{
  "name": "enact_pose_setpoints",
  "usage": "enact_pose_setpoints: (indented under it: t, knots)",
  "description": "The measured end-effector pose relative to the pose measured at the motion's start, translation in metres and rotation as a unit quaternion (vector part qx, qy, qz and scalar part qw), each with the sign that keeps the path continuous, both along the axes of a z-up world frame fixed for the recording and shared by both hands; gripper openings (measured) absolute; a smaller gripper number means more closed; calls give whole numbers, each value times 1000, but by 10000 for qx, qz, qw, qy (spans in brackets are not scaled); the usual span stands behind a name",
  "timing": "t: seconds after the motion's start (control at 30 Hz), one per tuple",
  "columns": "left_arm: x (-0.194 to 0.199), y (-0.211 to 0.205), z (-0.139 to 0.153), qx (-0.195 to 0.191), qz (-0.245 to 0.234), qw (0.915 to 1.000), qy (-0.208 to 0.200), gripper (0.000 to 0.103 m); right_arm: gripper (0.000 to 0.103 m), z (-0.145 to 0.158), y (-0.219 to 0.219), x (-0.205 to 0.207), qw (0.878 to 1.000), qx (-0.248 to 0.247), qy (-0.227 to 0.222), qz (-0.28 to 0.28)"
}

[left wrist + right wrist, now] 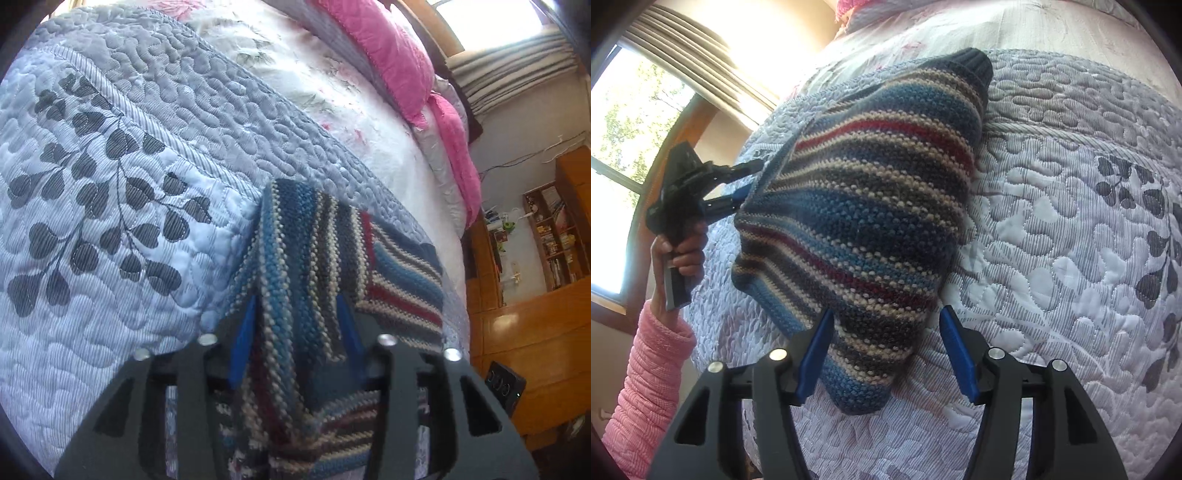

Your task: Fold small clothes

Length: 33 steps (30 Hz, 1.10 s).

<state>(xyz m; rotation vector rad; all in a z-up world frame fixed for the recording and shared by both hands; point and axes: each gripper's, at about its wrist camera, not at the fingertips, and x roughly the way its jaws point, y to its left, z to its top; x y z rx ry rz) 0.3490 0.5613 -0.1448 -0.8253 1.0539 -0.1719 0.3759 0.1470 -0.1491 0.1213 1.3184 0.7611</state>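
Note:
A striped knit sweater (871, 206) in blue, cream, grey and red lies on the quilted bedspread (1052, 229), its dark ribbed cuff (975, 66) pointing away. My left gripper (297, 299) is shut on a bunched fold of the sweater (295, 258), which drapes over and between its blue pads (242, 343). In the right wrist view the left gripper (750, 182) pinches the sweater's left edge and lifts it slightly. My right gripper (886, 314) is open, and the sweater's near corner lies between its blue pads (814, 354) without being clamped.
A hand (683, 254) in a pink sleeve (646, 380) holds the left gripper. Pink pillows (399, 51) and a floral sheet (314, 74) lie further up the bed. A wooden cabinet (528, 332) and bookshelf (554, 236) stand past the bed's edge. A window (624, 122) is at left.

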Motion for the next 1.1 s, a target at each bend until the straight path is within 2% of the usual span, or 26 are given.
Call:
enact_pose_setpoints:
  t: [0.03, 0.17, 0.33, 0.5, 0.6, 0.73, 0.77, 0.87, 0.93, 0.97, 1.0, 1.1]
  knots:
    - [-6, 1, 2, -39, -66, 9999, -73, 76, 64, 3, -1, 2, 10000, 25, -16, -22]
    - [-14, 7, -10, 18, -281, 9996, 73, 76, 74, 8, -2, 12, 9998, 176, 8, -53]
    - [-7, 7, -48, -589, -453, 9967, 334, 74, 76, 2, 2, 23, 9994, 299, 163, -77]
    - [6, -10, -63, -796, -667, 9944, 207, 74, 78, -10, 2, 37, 9985, 414, 322, -156]
    - [12, -18, -66, -1112, -741, 9910, 95, 75, 80, -18, 4, 48, 9974, 512, 449, -222]
    - [17, -29, -68, -1074, -916, 9900, -1, 76, 87, -28, 13, 63, 9954, 713, 607, -221]
    - [18, -30, -68, -1062, -918, 9901, -7, 75, 90, -31, 16, 65, 9942, 802, 670, -235]
    - [17, -31, -69, -885, -897, 9920, 21, 59, 91, -44, 20, 71, 9891, 1068, 949, -353]
    - [14, -29, -71, -814, -851, 9930, 52, 47, 89, -47, 23, 72, 9866, 1217, 1005, -421]
    - [12, -28, -70, -826, -823, 9932, 9, 46, 82, -45, 23, 70, 9863, 1275, 955, -423]
    - [10, -27, -69, -805, -823, 9933, -44, 43, 71, -42, 22, 69, 9855, 1358, 935, -409]
    - [2, -29, -65, -776, -778, 9938, -194, 38, 58, -32, 13, 65, 9826, 1556, 931, -407]
